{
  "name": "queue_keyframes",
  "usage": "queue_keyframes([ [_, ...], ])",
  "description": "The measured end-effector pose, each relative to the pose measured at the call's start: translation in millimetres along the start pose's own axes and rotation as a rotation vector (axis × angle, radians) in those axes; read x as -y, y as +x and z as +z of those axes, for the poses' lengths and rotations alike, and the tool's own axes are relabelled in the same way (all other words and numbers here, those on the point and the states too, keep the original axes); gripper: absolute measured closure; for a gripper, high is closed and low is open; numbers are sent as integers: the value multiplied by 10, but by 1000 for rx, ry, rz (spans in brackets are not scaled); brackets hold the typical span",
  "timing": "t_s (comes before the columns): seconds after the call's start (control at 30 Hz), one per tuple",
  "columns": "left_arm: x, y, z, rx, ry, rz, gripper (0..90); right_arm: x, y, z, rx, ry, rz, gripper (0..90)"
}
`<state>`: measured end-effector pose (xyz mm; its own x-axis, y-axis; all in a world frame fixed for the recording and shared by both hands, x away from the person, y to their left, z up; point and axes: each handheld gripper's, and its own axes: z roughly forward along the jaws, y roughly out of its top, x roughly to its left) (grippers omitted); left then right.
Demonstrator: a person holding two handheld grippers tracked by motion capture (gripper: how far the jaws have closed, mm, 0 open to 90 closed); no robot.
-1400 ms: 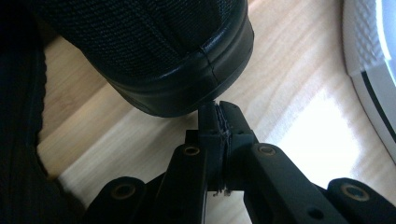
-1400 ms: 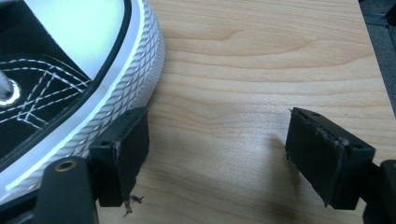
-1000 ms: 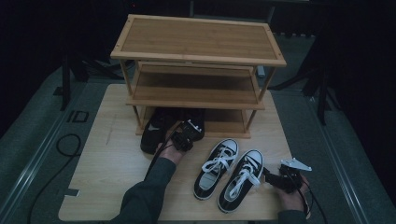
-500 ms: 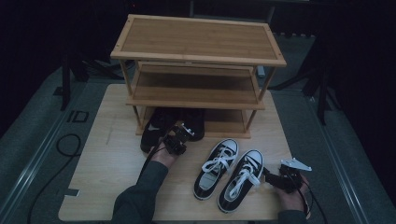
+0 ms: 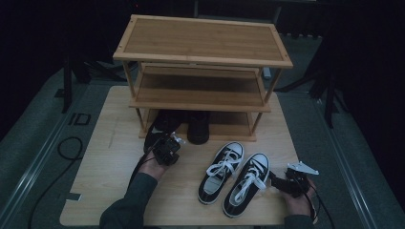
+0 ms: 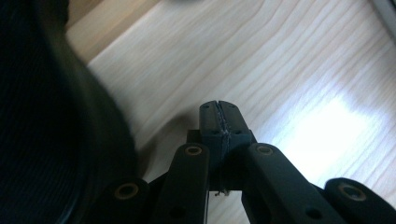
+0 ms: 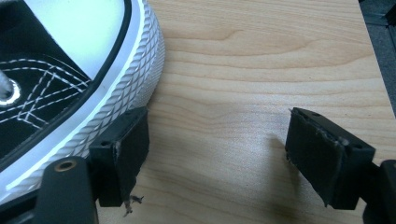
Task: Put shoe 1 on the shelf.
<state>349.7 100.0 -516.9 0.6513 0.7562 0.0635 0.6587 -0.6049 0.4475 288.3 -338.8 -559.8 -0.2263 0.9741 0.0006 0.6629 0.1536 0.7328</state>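
The two dark shoes under the rack are hard to read: the left dark shoe and the right dark shoe sit on the surface at the rack's lowest level, near the far edge, with their far ends lost in shadow below the bottom shelf. In the left gripper view a large black blurred mass fills the left side, most likely the side of a dark shoe, though its outline cannot be made out. The person's right hand is cut off by the near edge of the surface.

The left gripper has its fingers pressed together with nothing between them; they hover over bare wood just beside the left dark shoe's toe. The right gripper sits near the near right corner with its fingers spread wide and holding nothing. One of them rests against the white ribbed sole of the right sneaker; the other stands well apart over bare wood. The left sneaker lies just beside its partner, both toes pointing toward the near edge.

Compared with a second ago, the left gripper has shifted toward the left edge of the surface, from in front of the right dark shoe to in front of the left one. The right gripper and both sneakers have kept their places.
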Motion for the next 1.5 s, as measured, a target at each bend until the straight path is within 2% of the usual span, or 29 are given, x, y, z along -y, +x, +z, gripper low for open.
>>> queue_keyframes([
  [0.47,380,201,-103,-17,33,-44,899,0,0,0,0,0,0,214],
  [0.7,539,324,-153,-34,47,-76,892,1,1,-1,1,0,0,215],
  [0.77,581,356,-151,-37,37,-101,890,1,1,-1,1,0,0,215],
  [0.9,627,415,-157,-46,36,-127,882,1,1,-1,1,0,0,215],
  [1.1,630,520,-133,-75,42,-145,880,1,3,-1,1,1,1,215],
  [1.37,601,576,-112,-97,34,-162,882,1,3,-1,1,1,2,215],
  [1.5,578,598,-102,-92,32,-177,882,0,3,-1,1,1,1,215],
])
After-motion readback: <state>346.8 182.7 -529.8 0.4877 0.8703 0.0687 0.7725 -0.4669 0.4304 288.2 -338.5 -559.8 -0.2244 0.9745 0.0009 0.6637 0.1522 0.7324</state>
